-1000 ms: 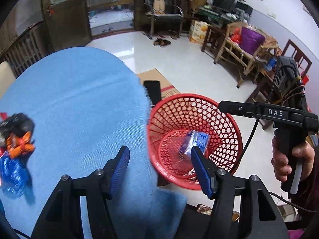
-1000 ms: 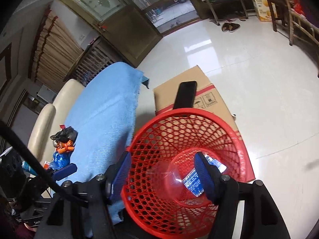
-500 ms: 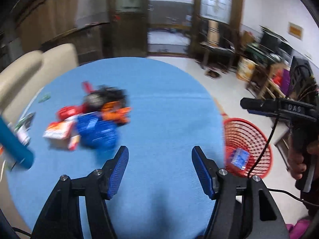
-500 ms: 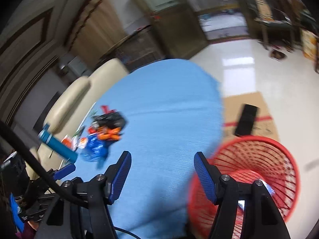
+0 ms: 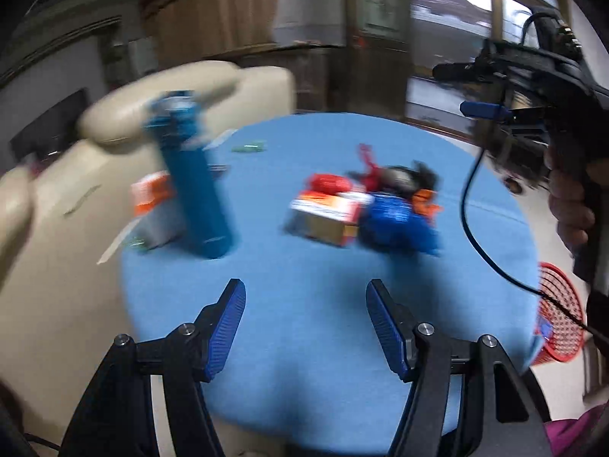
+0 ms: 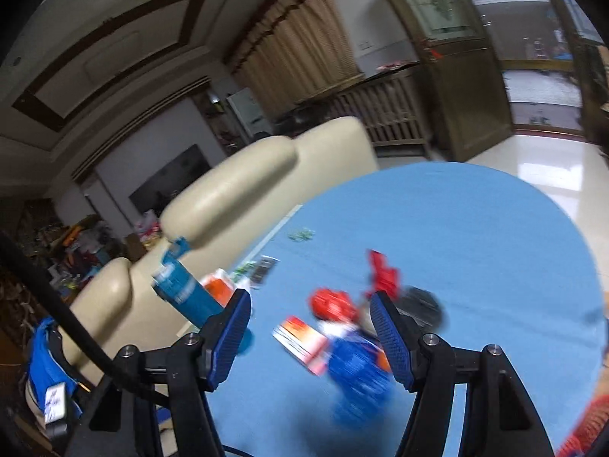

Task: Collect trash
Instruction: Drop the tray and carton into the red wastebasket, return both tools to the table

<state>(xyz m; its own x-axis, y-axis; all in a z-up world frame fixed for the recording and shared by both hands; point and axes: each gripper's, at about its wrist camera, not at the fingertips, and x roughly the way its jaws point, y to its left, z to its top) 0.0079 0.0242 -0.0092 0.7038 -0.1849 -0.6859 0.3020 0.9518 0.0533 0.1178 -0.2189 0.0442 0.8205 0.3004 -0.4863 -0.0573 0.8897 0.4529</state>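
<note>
Blue cloth-covered round counter [image 5: 323,304] fills both views, pics blurry. Left tool [image 5: 304,327] hangs w/ pads wide apart, nothing btwn them. Right tool [image 6: 310,337] likewise spread, empty. Trash heap sits mid-counter: crumpled blue wrapper [image 5: 396,222], orange-white carton [image 5: 327,217] touching its left side, red and black scraps just behind. Tall blue bottle [image 5: 194,179] stands left. Red mesh basket [image 5: 559,320] off the counter's right edge.

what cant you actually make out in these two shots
- Left wrist view: print on the orange-and-white box and blue wrapper, smeared by motion blur.
- Left wrist view: red basket contents, cut by the frame edge and crossed by the right tool's cable.
- Right wrist view: blue bottle base, behind the tool's left finger.
</note>
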